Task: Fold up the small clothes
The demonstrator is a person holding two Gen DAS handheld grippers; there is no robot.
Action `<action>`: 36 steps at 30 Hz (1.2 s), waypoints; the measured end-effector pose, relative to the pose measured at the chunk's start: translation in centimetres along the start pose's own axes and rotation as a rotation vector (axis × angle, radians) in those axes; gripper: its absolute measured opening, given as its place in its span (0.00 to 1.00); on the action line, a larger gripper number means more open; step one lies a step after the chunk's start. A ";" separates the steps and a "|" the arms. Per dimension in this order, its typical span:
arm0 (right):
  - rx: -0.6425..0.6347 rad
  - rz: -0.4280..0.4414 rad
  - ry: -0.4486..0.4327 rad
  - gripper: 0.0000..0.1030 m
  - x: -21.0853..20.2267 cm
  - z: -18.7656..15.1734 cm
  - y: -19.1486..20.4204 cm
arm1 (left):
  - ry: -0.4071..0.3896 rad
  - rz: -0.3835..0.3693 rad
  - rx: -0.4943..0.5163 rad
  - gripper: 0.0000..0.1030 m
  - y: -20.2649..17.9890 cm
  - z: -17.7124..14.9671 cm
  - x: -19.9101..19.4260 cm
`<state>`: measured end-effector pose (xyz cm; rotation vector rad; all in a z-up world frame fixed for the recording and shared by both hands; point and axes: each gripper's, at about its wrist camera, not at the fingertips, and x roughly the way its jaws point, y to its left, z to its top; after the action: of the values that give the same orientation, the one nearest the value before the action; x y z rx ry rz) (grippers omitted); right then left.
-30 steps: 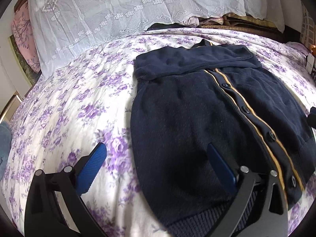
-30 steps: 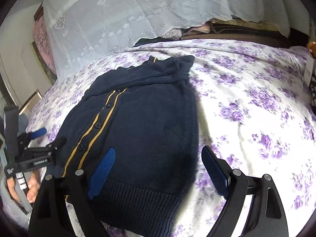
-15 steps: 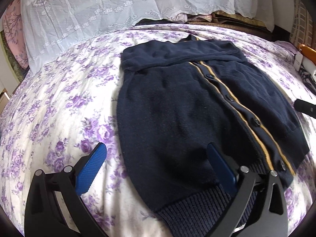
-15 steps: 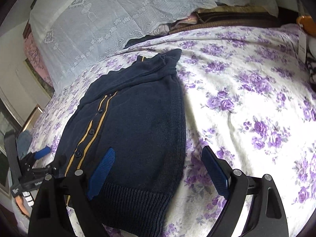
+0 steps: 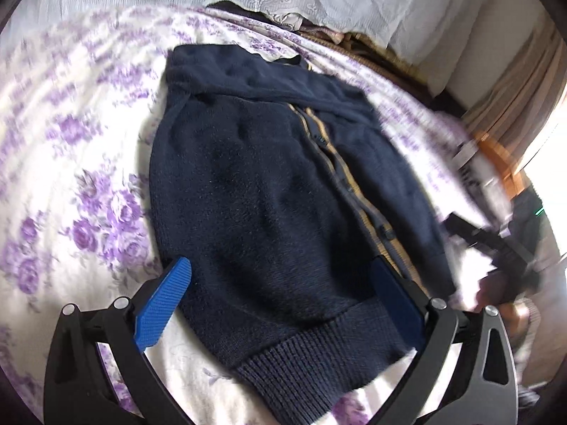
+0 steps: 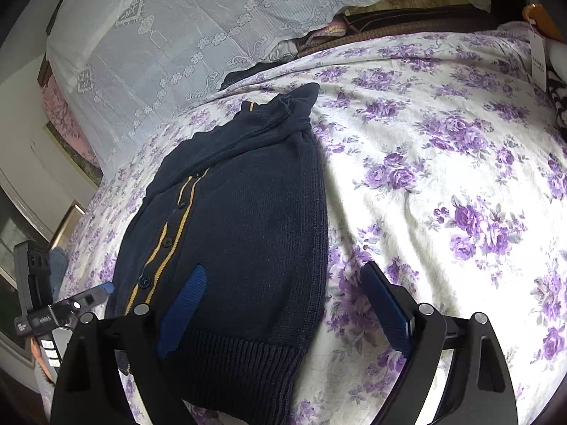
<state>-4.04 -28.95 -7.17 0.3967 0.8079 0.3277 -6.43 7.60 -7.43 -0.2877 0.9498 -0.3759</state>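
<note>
The cardigan (image 6: 248,233) is dark navy knit wool-like cloth, matt and slightly fuzzy, with a coarser ribbed hem and thin mustard stripes beside small dark glossy buttons (image 6: 169,241). The bedsheet (image 6: 443,177) is smooth matt cotton-like cloth printed with purple roses. At the bed's far edge, a lace cover (image 6: 198,32) is thin white cloth with embroidered flowers. The right tongs (image 6: 283,313) and left tongs (image 5: 281,302) are matt black plastic with ridged blue pads and shiny metal screws.

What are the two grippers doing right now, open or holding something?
Left gripper: open, holding nothing, over the navy cardigan's hem.
Right gripper: open, holding nothing, straddling the cardigan's right edge.
</note>
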 end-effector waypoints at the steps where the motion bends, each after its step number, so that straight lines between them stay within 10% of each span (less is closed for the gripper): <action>1: 0.008 0.005 0.000 0.87 0.0 0.0 -0.1 | 0.002 -0.032 -0.026 0.96 0.5 0.2 -0.1; 6: 0.039 0.033 -0.001 0.87 -0.1 0.0 -0.6 | 0.014 -0.145 -0.125 0.95 2.4 0.6 -0.2; 25: 0.051 0.041 0.032 0.85 0.6 0.0 -1.1 | 0.096 0.000 -0.043 0.93 2.2 -0.3 0.4; 34: 0.049 0.096 0.090 0.45 2.8 1.3 -1.4 | 0.099 -0.002 0.014 0.91 1.1 1.4 2.4; 36: 0.070 0.148 0.097 0.38 2.6 1.0 -1.7 | 0.104 -0.047 0.023 0.77 0.8 0.9 2.0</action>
<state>-1.44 -29.52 -8.95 0.5109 0.8882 0.4604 -4.47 7.50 -8.67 -0.2715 1.0415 -0.4480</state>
